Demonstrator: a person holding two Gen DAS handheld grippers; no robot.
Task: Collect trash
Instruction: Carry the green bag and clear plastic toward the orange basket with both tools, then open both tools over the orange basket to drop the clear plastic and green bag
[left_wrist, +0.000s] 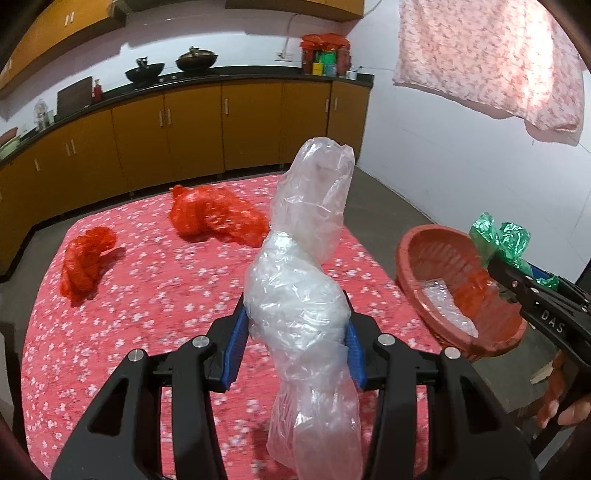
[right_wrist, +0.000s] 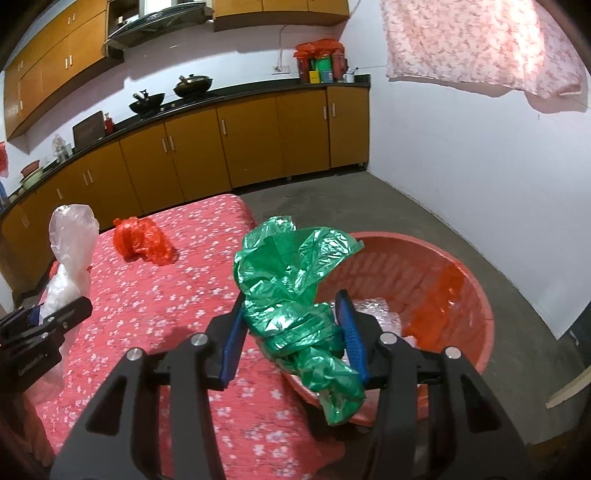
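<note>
- The left gripper (left_wrist: 297, 334) has its blue fingers (left_wrist: 236, 343) clenched on a crumpled clear plastic bag (left_wrist: 303, 266), which sticks up above the fingers and hangs below them, lifted off the surface (left_wrist: 155, 306) with its red flowered cloth.
- The right gripper (right_wrist: 295, 330) has its fingers (right_wrist: 351, 332) clenched on a crumpled green plastic bag (right_wrist: 291, 280), held at the near rim of the red basket (right_wrist: 476, 295), partly over the edge of the surface beside it.
- The red basket stands just off the surface's edge; clear plastic (right_wrist: 376, 312) and red plastic (right_wrist: 436, 302) already lie inside it.
- Two red plastic bags lie on the surface, well away from the basket: a larger one (left_wrist: 214, 218) toward the far edge and a smaller one (left_wrist: 86, 258) farther from the basket still.
</note>
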